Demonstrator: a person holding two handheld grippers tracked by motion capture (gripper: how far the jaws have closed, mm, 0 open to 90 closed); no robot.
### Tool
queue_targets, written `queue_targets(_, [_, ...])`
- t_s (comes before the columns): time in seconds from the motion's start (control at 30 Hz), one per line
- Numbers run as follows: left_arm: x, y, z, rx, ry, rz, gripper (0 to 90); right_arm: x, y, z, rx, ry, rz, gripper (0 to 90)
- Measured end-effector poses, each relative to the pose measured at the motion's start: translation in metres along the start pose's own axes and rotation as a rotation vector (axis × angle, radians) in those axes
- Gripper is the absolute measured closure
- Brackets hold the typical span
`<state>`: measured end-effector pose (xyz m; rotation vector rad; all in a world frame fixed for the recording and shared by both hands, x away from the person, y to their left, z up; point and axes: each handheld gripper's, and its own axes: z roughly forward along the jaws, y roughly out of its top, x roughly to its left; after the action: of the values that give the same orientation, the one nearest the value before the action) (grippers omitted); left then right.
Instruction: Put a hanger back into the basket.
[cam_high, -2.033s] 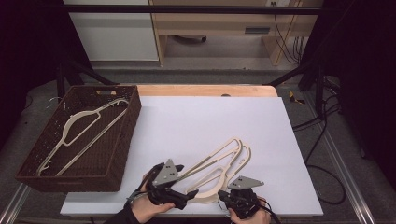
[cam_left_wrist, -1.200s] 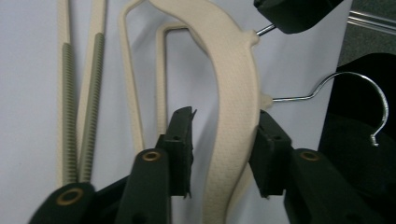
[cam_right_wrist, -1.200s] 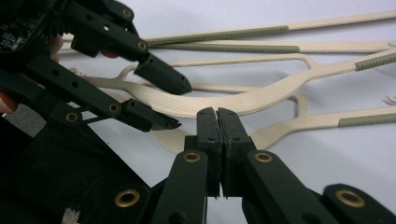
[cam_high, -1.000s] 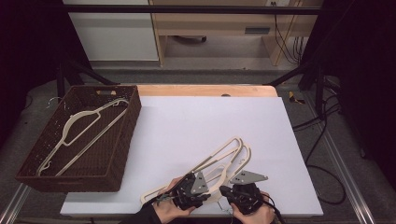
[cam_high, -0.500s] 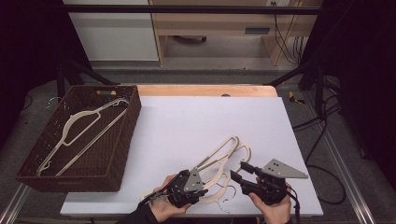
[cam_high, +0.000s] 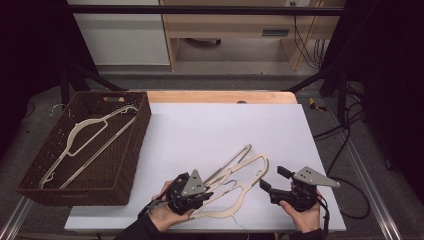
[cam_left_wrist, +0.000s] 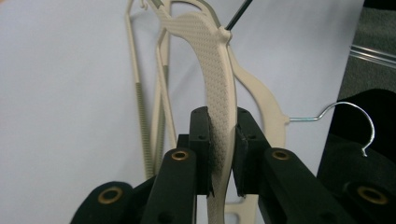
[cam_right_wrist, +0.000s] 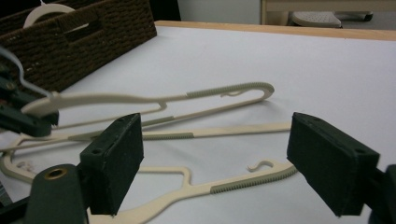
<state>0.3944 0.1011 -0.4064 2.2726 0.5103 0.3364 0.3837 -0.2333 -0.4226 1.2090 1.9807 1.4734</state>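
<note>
The left gripper (cam_high: 192, 192) pinches one cream hanger (cam_left_wrist: 215, 88) at the white table's (cam_high: 210, 130) near edge. The right gripper (cam_high: 272, 182) is beside it, jaws spread, empty. Another hanger (cam_high: 85, 137) lies in the wicker basket (cam_high: 131, 165).

Lab-like recording bay, black frame (cam_high: 200, 10), loose cables (cam_high: 345, 135), white-topped table (cam_high: 220, 125)

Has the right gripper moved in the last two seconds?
Yes. The right gripper has swung out to the right, away from the hangers and closer to the white table's right edge; its jaws now stand open.
</note>
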Motion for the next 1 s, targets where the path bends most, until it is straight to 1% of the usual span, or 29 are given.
queue_targets(0.03, [0.002, 0.000, -0.002, -0.003, 0.007, -0.005, 80.9, -0.002, -0.001, 0.001, 0.005, -0.004, -0.001, 17.1])
queue_targets(0.07, [0.005, 0.000, -0.004, -0.012, 0.019, -0.023, 81.3, -0.002, -0.002, 0.001, 0.008, -0.002, 0.002, 16.5])
queue_targets(0.1, [0.008, 0.000, -0.006, -0.016, 0.028, -0.030, 82.1, -0.003, -0.003, 0.002, 0.009, -0.012, 0.002, 15.4])
queue_targets(0.13, [0.012, -0.001, -0.008, -0.021, 0.045, -0.045, 82.5, -0.003, -0.003, 0.002, 0.011, -0.014, 0.003, 15.1])
queue_targets(0.27, [0.027, -0.003, -0.016, -0.036, 0.090, -0.089, 84.9, -0.005, -0.005, 0.002, 0.017, -0.026, 0.003, 13.4])
queue_targets(0.37, [0.038, -0.007, -0.020, -0.047, 0.101, -0.124, 85.8, -0.006, -0.005, 0.003, 0.016, -0.030, -0.003, 12.0])
queue_targets(0.47, [0.045, -0.010, -0.023, -0.064, 0.109, -0.145, 85.9, -0.006, -0.006, 0.002, 0.013, -0.032, -0.004, 11.1])
queue_targets(0.63, [0.049, -0.009, -0.034, -0.087, 0.130, -0.149, 86.0, -0.006, -0.006, 0.001, 0.012, -0.020, -0.012, 10.2])
queue_targets(0.67, [0.050, -0.009, -0.037, -0.101, 0.129, -0.153, 86.0, -0.006, -0.006, 0.001, 0.012, -0.019, -0.013, 9.9])
queue_targets(0.83, [0.050, -0.004, -0.052, -0.136, 0.130, -0.152, 86.0, -0.006, -0.005, -0.001, 0.002, -0.019, -0.015, 9.1])
queue_targets(1.0, [0.050, 0.004, -0.074, -0.191, 0.118, -0.151, 86.0, -0.009, -0.001, -0.005, -0.007, -0.024, -0.019, 8.4])
